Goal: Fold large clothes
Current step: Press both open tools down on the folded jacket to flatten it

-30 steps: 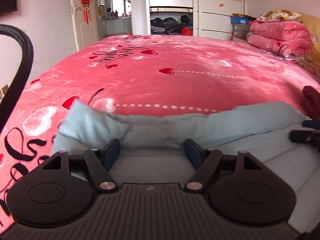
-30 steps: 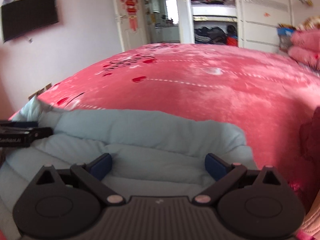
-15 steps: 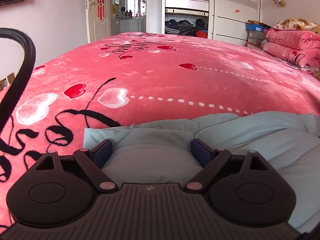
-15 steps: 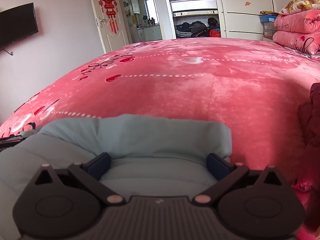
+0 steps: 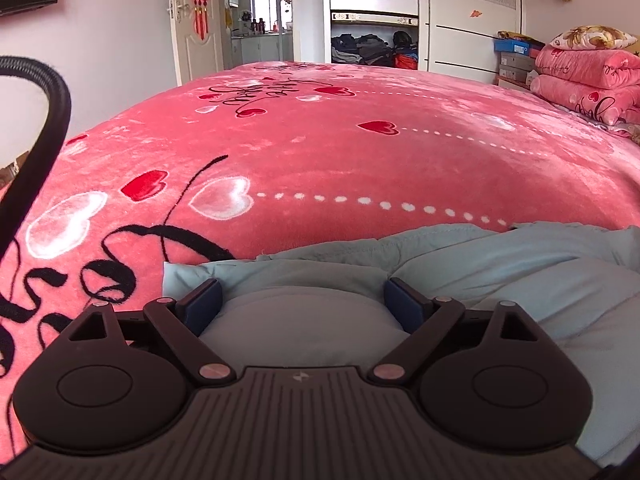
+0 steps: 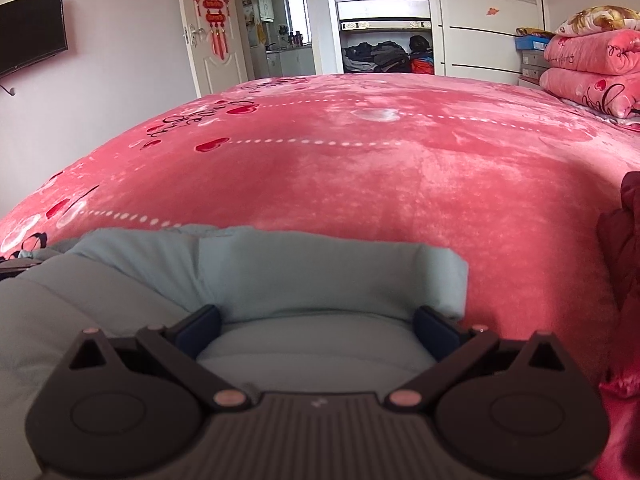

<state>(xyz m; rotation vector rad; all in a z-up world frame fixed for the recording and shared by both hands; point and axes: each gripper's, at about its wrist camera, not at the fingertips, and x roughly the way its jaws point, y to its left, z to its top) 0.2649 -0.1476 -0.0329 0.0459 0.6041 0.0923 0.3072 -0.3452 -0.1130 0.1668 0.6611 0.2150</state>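
Note:
A pale blue padded garment (image 5: 500, 272) lies folded at the near edge of the pink heart-print bed blanket (image 5: 360, 152). My left gripper (image 5: 304, 292) stands wide open low over the garment's left end, and padding bulges up between its blue pads without being pinched. In the right wrist view the same garment (image 6: 320, 268) shows its folded right end lying flat. My right gripper (image 6: 316, 320) is likewise wide open over it, with fabric swelling between the fingers. Neither gripper shows in the other's view.
A dark red garment (image 6: 628, 240) is heaped on the bed to the right of the blue one. A black hose (image 5: 48, 120) arcs up at the left. Folded pink quilts (image 5: 584, 80) are stacked at the far right, with a wardrobe (image 6: 384, 52) behind the bed.
Both grippers sank toward the bed and the raised edge of the blue garment came down flat. The right gripper's tip left the left wrist view.

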